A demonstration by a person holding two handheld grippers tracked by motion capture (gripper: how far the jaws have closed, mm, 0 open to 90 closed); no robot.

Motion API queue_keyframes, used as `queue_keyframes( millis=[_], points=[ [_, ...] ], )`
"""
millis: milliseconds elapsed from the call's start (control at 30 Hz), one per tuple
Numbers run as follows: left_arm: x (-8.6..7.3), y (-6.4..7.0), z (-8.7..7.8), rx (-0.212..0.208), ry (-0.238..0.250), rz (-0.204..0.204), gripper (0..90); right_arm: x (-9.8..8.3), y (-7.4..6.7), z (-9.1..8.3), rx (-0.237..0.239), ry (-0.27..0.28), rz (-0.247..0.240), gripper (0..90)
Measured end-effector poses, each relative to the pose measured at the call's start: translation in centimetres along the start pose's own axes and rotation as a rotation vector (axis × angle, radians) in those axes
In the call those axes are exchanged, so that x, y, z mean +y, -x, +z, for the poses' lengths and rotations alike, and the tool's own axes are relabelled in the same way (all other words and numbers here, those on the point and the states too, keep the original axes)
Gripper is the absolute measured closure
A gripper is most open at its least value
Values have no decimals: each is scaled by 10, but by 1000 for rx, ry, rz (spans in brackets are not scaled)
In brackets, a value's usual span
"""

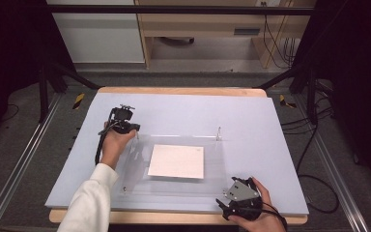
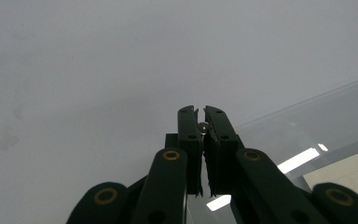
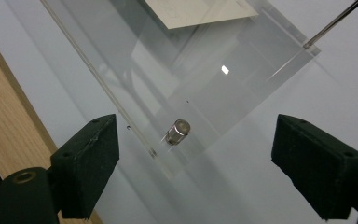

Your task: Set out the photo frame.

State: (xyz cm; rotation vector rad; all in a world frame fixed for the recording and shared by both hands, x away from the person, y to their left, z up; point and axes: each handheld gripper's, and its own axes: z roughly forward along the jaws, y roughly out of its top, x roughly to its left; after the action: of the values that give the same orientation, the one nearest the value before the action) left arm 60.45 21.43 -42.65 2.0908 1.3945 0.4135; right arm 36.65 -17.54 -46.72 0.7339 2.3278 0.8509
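A clear acrylic plate (image 1: 174, 186) lies on the pale blue mat, with a white sheet (image 1: 177, 161) at its middle. At the plate's far left corner my left gripper (image 1: 134, 129) is shut on a thin metal pin (image 2: 203, 125), which shows as a small shiny end between the closed jaws (image 2: 200, 111). My right gripper (image 1: 223, 207) is by the near right corner. Its jaws stand wide open (image 3: 196, 140) on either side of a short metal cap (image 3: 178, 131) set in the plate's corner (image 3: 205, 84), and the pads do not touch it.
Another thin pin (image 1: 218, 133) stands upright at the plate's far right corner, and a small fitting (image 1: 123, 188) sits at the near left one. The wooden table edge (image 3: 4, 116) runs just beside my right gripper. Black frame posts and cables flank the table.
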Motion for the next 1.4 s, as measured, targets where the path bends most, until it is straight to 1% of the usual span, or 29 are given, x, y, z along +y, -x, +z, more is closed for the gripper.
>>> queue_keyframes(
  millis=[167, 200, 233, 367, 400, 433, 467, 533, 567, 700, 733, 900, 933, 1200, 1267, 1300, 1333, 1367, 1400],
  points=[
    [0, 0, 0, -1, -1, 1, 851, -2, -1, 4, -8, -32, -29, 207],
    [0, -1, 0, -2, 1, 3, 851, -2, 0, 4, -20, -20, -35, 260],
    [0, -1, 0, -2, 1, 3, 851, -2, 0, 4, -28, -16, -42, 278],
    [0, -1, 1, -2, 1, 5, 851, -3, 0, 7, -28, -21, -49, 298],
    [0, -1, 1, -4, 4, 5, 851, -3, 0, 8, -27, -17, -66, 311],
    [0, -1, 1, -4, 4, 5, 851, -3, 0, 8, -27, -17, -66, 311],
    [0, -1, 1, -5, 3, 10, 851, -2, -1, 7, -28, -2, -75, 330],
    [0, -1, 1, -5, 5, 12, 851, -2, -2, 7, -29, -2, -80, 338],
    [0, -1, 1, -5, 6, 14, 850, -2, -2, 7, -27, 5, -95, 353],
    [-1, -2, 0, -15, 3, 26, 850, -1, -3, 6, -28, 6, -106, 364],
    [-1, -2, -1, -13, 6, 34, 849, 0, -4, 6, -27, 8, -117, 374],
    [-3, -1, -1, -8, 17, 43, 848, 0, -5, 7, -19, 4, -120, 406],
    [-4, -1, -1, -8, 19, 45, 847, 1, -6, 6, -16, 4, -127, 411],
    [-6, -2, -2, -14, 37, 53, 838, 1, -5, 6, -16, 3, -115, 408],
    [-7, -2, -3, -4, 51, 59, 824, 1, -5, 6, -16, 3, -116, 408],
    [-8, -2, -4, 0, 75, 67, 803, 1, -5, 7, -17, 1, -119, 407],
    [-11, -4, -8, 4, 128, 62, 729, 2, -5, 7, -16, -6, -115, 406],
    [-11, -4, -8, 4, 128, 62, 683, 2, -5, 7, -16, -6, -115, 406],
    [-12, -4, -11, 11, 153, 66, 647, 1, -5, 7, -14, -5, -117, 405]
  ],
)
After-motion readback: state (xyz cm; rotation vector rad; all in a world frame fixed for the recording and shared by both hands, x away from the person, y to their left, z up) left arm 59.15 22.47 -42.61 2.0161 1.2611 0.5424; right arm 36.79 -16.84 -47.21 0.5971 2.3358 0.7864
